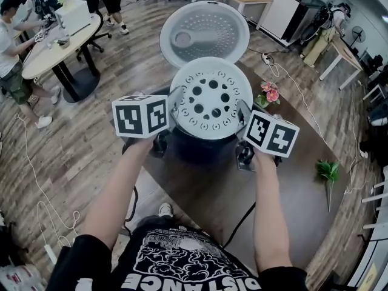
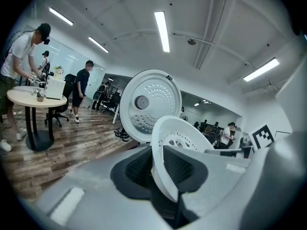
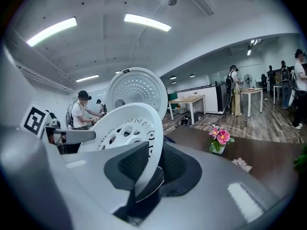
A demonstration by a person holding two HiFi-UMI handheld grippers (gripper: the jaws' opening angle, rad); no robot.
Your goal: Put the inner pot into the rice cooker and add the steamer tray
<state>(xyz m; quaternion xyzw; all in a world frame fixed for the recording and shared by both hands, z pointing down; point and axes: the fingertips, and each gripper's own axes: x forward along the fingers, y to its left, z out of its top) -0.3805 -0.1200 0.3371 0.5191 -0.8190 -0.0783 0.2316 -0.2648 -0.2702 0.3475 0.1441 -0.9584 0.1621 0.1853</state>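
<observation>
The white round perforated plastic steamer tray [image 1: 210,105], likely light, stiff and slick, hangs over the black rice cooker [image 1: 204,147], its thin rim pinched at nine o'clock by the left gripper [image 2: 160,172] and three o'clock by the right gripper [image 3: 148,170], the sensible opposite holds.

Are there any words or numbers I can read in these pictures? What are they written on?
"DISTANCE": big white letters on the person's black T-shirt, upside down in the head view and partly cut off by the bottom edge.
Left cube and right cube: black-and-white square patterns only, no words.
Steamer tray and rice cooker lid: no print shows.
</observation>
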